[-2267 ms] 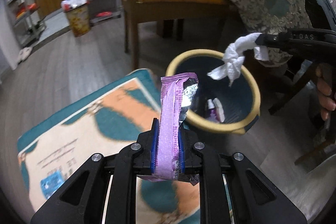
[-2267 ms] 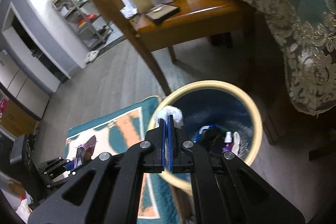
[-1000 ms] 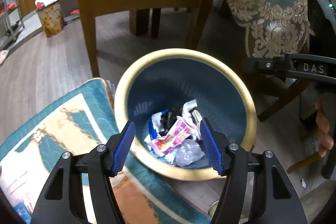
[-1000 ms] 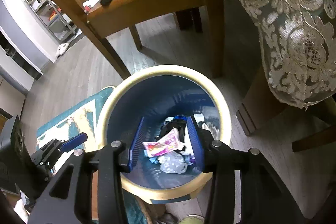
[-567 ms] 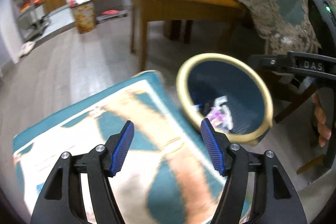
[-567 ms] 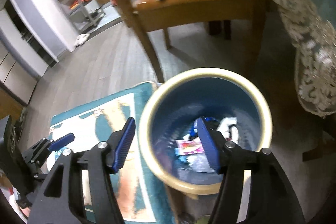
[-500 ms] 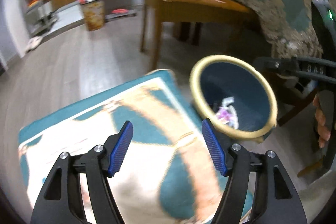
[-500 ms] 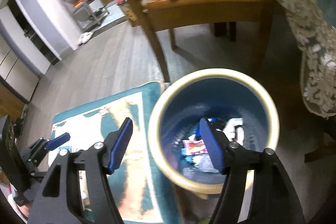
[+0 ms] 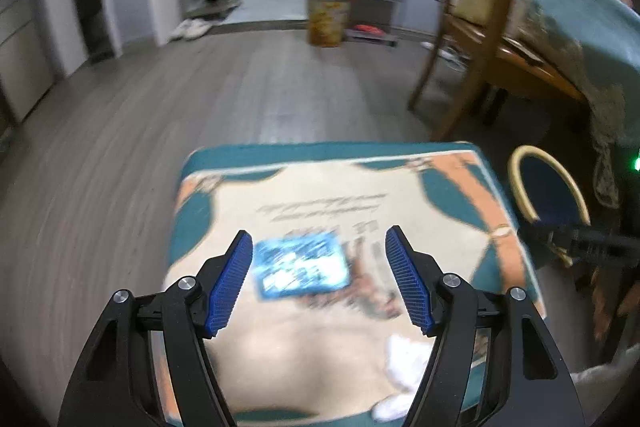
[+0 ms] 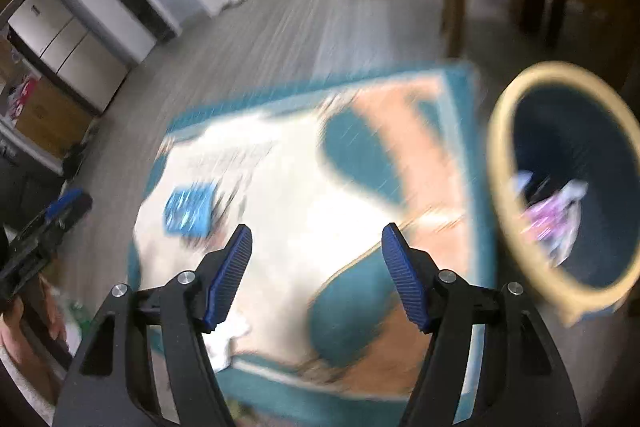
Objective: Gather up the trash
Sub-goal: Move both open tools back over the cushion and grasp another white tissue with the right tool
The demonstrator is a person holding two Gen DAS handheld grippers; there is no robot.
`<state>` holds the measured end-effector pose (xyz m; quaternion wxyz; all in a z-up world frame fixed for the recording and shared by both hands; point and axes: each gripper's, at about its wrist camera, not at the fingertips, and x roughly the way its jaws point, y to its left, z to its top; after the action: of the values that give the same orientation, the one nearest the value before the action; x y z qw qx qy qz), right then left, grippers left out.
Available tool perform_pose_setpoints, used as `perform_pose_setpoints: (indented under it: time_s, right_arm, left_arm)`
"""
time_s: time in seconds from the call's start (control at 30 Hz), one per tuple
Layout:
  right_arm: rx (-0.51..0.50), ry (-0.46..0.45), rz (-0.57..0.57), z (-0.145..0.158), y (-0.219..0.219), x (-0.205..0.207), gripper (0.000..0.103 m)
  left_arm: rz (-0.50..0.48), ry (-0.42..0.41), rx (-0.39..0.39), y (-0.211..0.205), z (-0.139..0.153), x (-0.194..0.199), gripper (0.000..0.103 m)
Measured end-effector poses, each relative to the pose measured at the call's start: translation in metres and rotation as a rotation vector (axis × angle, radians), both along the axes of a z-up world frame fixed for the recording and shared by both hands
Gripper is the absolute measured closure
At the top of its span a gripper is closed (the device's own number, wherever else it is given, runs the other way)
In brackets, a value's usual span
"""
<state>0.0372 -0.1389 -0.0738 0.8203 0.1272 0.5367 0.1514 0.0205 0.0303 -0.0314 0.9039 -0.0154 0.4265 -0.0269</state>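
My left gripper [image 9: 320, 281] is open and empty, just above a blue wrapper [image 9: 303, 263] that lies on the patterned rug [image 9: 452, 211]. A white crumpled tissue [image 9: 408, 353] lies on the rug near its front edge, to the right. My right gripper [image 10: 316, 275] is open and empty above the rug [image 10: 360, 155]. The blue wrapper also shows in the right wrist view [image 10: 188, 207], left of that gripper. The round bin [image 10: 504, 131] with a yellow rim holds several wrappers and stands at the rug's right side. It also shows in the left wrist view [image 9: 520, 183].
A wooden chair [image 9: 476, 39] and a table with a teal lace cloth [image 9: 592, 39] stand right of the rug. A second full trash can [image 9: 328, 15] stands far back by shelves. Grey wooden floor [image 9: 200, 99] surrounds the rug.
Both grippers dropped their trash into the bin, opened, and swung left away from it. They now hang over the rug, the left one over the blue wrapper.
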Motion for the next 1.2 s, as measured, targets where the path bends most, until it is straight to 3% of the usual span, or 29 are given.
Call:
perform_pose_setpoints:
  time_s: [0.2,0.37,0.47,0.5,0.6,0.63,0.67,0.87,1.0,1.13,1.2]
  right_arm:
    - [-0.041,0.056,0.151,-0.027,0.073,-0.029,0.036]
    - [-0.099,0.090,0.194,-0.043,0.109,-0.053,0.037]
    - [-0.156,0.117,0.222,-0.057,0.124,-0.060,0.042]
    - [-0.184,0.127,0.237,-0.064,0.128,-0.063,0.047]
    - [-0.245,0.136,0.280,-0.077,0.134,-0.068,0.077]
    - [-0.261,0.115,0.292,-0.076,0.136,-0.070,0.093]
    - [-0.258,0.105,0.318,-0.074,0.139,-0.071,0.098]
    - [-0.220,0.027,0.286,-0.044,0.125,-0.066,0.099]
    - [-0.181,-0.040,0.239,-0.015,0.100,-0.053,0.098]
    - [-0.170,-0.075,0.201,0.007,0.073,-0.042,0.099]
    - [-0.163,-0.087,0.185,0.013,0.063,-0.035,0.099]
  left_arm:
    - [0.067,0.004,0.053,0.040,-0.016,-0.029,0.033]
    - [0.094,0.017,0.024,0.062,-0.019,-0.039,0.033]
    - [0.103,0.001,-0.017,0.067,-0.015,-0.041,0.033]
    - [0.101,-0.001,-0.022,0.067,-0.015,-0.042,0.033]
    - [0.093,0.010,-0.012,0.065,-0.019,-0.042,0.033]
    - [0.093,0.011,-0.012,0.064,-0.020,-0.043,0.033]
    - [0.093,0.015,-0.014,0.064,-0.021,-0.043,0.033]
    - [0.091,0.056,-0.003,0.059,-0.036,-0.037,0.033]
    - [0.085,0.088,-0.037,0.055,-0.049,-0.028,0.033]
    - [0.058,0.144,0.005,0.043,-0.067,-0.015,0.033]
    - [0.057,0.163,-0.010,0.038,-0.073,-0.006,0.033]
